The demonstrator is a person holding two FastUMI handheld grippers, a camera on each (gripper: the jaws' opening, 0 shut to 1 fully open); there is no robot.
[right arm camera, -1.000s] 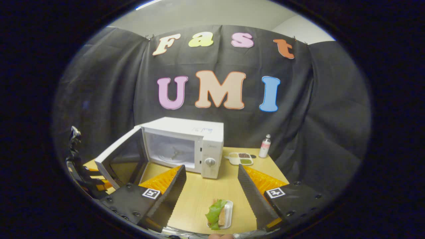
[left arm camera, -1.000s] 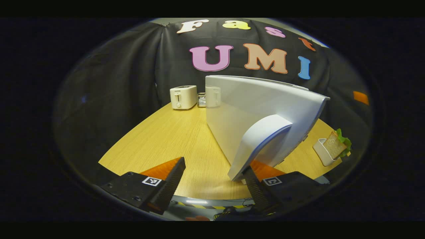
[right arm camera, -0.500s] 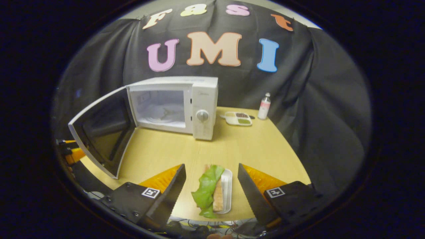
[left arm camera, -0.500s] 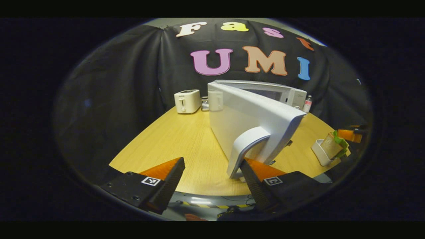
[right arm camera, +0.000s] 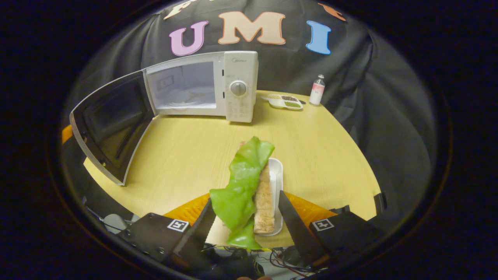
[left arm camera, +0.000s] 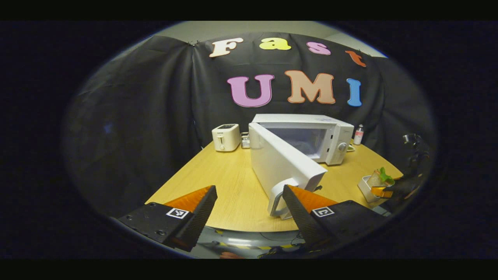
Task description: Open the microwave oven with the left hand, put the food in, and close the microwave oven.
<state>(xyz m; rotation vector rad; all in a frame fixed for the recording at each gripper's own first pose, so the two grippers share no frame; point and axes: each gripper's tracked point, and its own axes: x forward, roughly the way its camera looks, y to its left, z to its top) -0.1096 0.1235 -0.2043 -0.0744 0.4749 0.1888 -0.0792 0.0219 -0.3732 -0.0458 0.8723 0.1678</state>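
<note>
Two grippers work here: the left gripper [left arm camera: 249, 212] hangs wide apart and empty just before the handle [left arm camera: 281, 194] of the swung-open microwave door [left arm camera: 286, 165], while the right gripper [right arm camera: 246, 225], also spread wide, straddles the sandwich [right arm camera: 251, 186] in its white tray [right arm camera: 277, 171] near the table's [right arm camera: 311, 155] front edge. To grip well, I judge the fingers should close squarely on tray and bread together, low, so the loose lettuce does not slip free.

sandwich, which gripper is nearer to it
Right. The right gripper straddles the sandwich, fingers open on either side. The left gripper is off by the door handle.
</note>
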